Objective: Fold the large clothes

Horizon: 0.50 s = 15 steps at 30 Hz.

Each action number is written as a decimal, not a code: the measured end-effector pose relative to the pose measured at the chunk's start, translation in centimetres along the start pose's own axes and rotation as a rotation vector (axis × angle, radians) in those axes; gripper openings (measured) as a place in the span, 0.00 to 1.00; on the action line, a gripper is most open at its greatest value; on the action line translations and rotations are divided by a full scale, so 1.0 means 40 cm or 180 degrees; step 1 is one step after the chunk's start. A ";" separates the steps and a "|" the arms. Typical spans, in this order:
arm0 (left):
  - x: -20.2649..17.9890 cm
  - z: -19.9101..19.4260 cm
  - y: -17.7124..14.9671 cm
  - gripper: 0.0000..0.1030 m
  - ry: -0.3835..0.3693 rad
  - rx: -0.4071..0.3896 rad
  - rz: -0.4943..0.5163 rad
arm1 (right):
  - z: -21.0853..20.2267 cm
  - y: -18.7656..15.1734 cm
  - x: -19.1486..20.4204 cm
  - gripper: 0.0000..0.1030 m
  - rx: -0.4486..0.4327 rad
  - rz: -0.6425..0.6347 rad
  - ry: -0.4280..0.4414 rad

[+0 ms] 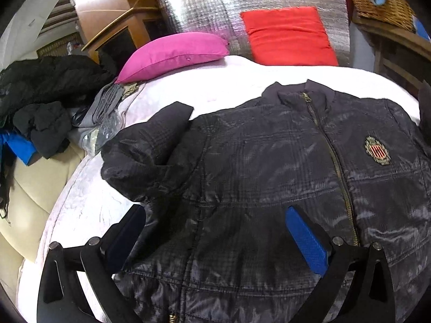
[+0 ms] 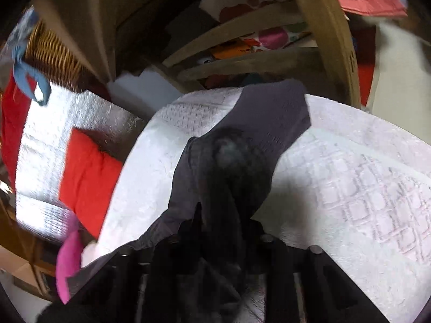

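A dark navy padded jacket [image 1: 269, 175] lies face up on the white bed cover [image 1: 89, 204], zip closed, with a crest badge [image 1: 377, 150] on its chest. Its left sleeve [image 1: 150, 145] is bent across the shoulder. My left gripper [image 1: 215, 231] is open, its blue pads just above the jacket's lower front. My right gripper [image 2: 221, 220] is shut on the jacket's other sleeve [image 2: 242, 145], which it holds lifted above the bed cover [image 2: 350, 177].
A pink cushion [image 1: 175, 53] and a red cushion [image 1: 288, 37] lie at the head of the bed against a silver foil panel [image 1: 215, 5]. A heap of dark clothes [image 1: 45, 102] lies left. A wicker basket [image 1: 382, 2] and wooden shelves [image 2: 256, 53] stand beyond the bed.
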<state>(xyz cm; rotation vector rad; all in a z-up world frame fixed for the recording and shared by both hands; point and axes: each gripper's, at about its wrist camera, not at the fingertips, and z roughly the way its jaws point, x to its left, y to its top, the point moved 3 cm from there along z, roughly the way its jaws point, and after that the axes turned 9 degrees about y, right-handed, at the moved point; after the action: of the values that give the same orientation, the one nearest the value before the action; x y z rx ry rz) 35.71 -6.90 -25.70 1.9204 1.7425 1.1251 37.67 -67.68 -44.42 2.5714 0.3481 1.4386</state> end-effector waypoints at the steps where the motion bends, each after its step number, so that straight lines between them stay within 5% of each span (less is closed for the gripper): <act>1: 0.011 -0.001 0.002 1.00 -0.0004 0.0004 -0.0040 | -0.007 -0.013 0.010 0.16 -0.0030 -0.0081 -0.0019; 7: 0.090 -0.015 0.011 1.00 0.0033 -0.0042 -0.0292 | -0.079 -0.059 0.167 0.12 -0.0247 -0.0511 0.0173; 15: 0.186 -0.036 0.004 1.00 0.0017 -0.0095 -0.0534 | -0.214 -0.195 0.448 0.12 -0.0397 -0.1093 0.0825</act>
<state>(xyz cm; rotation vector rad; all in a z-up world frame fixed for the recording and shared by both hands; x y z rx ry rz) 34.40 -0.34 -22.16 1.7191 1.8399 1.0901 38.50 -54.75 -27.45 2.1025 0.6753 1.6005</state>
